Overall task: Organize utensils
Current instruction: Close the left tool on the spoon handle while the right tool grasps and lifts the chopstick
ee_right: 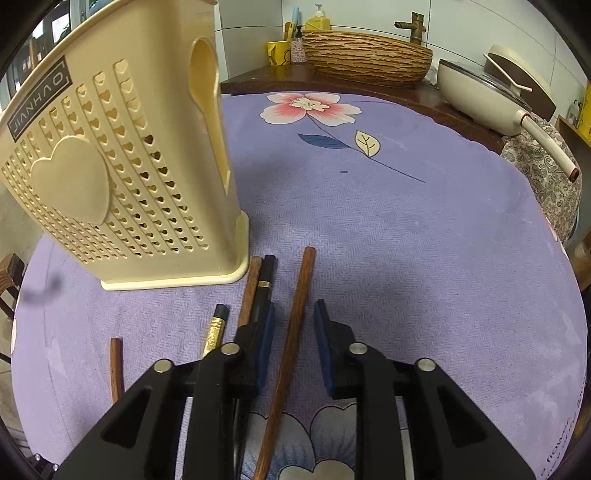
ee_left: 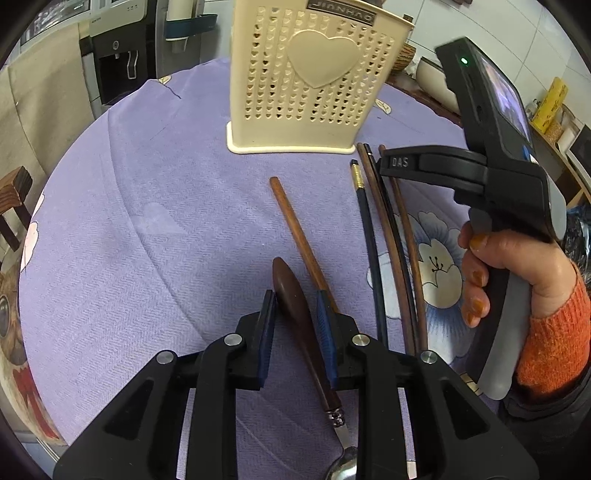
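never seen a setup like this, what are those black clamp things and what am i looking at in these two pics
No robot here: a person holds a trigger-worked gripper in each hand, each with a camera looking along its fingers. One picture comes from the left gripper, the other from the right gripper. On the purple cloth are a cream utensil holder and loose chopsticks. The left gripper straddles a wooden-handled spoon; the right, open, straddles one brown chopstick.

Round table under a purple flowered cloth (ee_right: 424, 236), white tiled wall (ee_right: 461, 26) behind, dark wood counter (ee_right: 266, 79) carrying a woven-pattern basin (ee_right: 365, 55) with brass tap (ee_right: 415, 27), cream lidded pan (ee_right: 487, 92), yellow mug (ee_right: 277, 53), water dispenser (ee_left: 118, 48) at left.
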### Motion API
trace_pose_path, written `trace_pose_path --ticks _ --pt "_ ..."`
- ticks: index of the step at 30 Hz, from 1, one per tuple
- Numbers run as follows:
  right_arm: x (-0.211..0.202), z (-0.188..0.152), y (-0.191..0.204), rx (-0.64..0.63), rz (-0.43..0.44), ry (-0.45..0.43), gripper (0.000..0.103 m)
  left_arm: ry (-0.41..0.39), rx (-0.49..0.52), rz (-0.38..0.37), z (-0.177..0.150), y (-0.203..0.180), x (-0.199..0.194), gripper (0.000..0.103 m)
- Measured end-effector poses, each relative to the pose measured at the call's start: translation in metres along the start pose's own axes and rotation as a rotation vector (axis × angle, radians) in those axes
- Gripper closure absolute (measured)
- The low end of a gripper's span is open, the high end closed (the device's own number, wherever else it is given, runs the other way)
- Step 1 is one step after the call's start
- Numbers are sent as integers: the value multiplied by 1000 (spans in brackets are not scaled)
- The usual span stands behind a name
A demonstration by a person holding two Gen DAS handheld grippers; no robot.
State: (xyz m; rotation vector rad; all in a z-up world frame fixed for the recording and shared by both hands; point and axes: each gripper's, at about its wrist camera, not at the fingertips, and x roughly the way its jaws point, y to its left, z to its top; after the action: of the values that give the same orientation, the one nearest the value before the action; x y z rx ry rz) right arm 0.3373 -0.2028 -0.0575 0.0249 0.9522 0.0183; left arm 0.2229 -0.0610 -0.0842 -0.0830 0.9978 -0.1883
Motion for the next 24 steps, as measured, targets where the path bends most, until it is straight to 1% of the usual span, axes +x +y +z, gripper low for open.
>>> trace_pose_path --ticks 1,4,8,19,24 --pt "0 0 2 -7 -2 -1 94 -3 9 7 -1 -2 0 83" --pt "0 0 1 -3 3 -3 94 -7 21 12 -1 -4 1 84" --pt "0 0 -3 9 25 2 94 -1 8 -5 2 -1 2 84" --pt "0 -1 -1 -10 17 -3 94 4 0 -16 8 6 4 87" --pt "-3 -5 -4 1 51 -11 94 3 -1 -17 9 7 4 87"
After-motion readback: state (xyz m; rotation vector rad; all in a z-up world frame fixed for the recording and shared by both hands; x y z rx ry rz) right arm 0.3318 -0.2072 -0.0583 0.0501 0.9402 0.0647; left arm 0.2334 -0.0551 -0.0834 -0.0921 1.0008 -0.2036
